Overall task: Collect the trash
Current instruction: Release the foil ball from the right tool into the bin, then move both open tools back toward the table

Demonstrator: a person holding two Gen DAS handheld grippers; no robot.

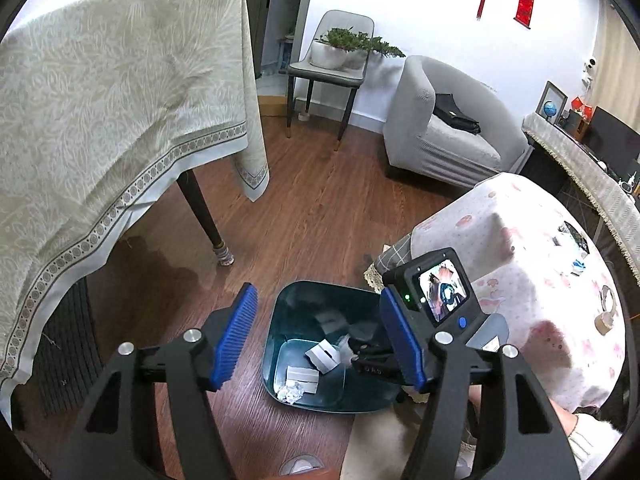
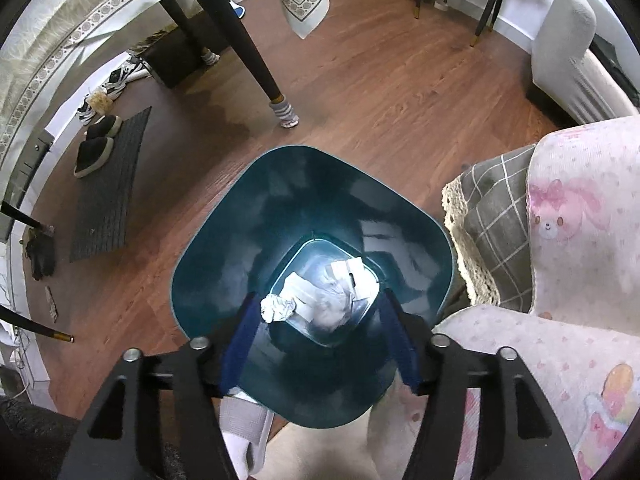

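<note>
Right claw [image 2: 320, 344] hangs spread wide and empty over the mouth of the teal bin [image 2: 224, 248], its blue pads inside the rim. Left claw [image 1: 320, 336] gapes too, holding nothing, just above. Crumpled paper [image 2: 277, 309] and white cartons [image 2: 352, 276] lie on the bin's bottom, beside the pink-clothed table [image 2: 576, 216].

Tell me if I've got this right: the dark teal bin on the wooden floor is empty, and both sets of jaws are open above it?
Nearly. The teal bin stands on the wooden floor, and both sets of jaws are open above it, but it isn't empty. The right wrist view looks straight into it and shows a crumpled paper ball and flat white scraps lying on the bottom.
</note>
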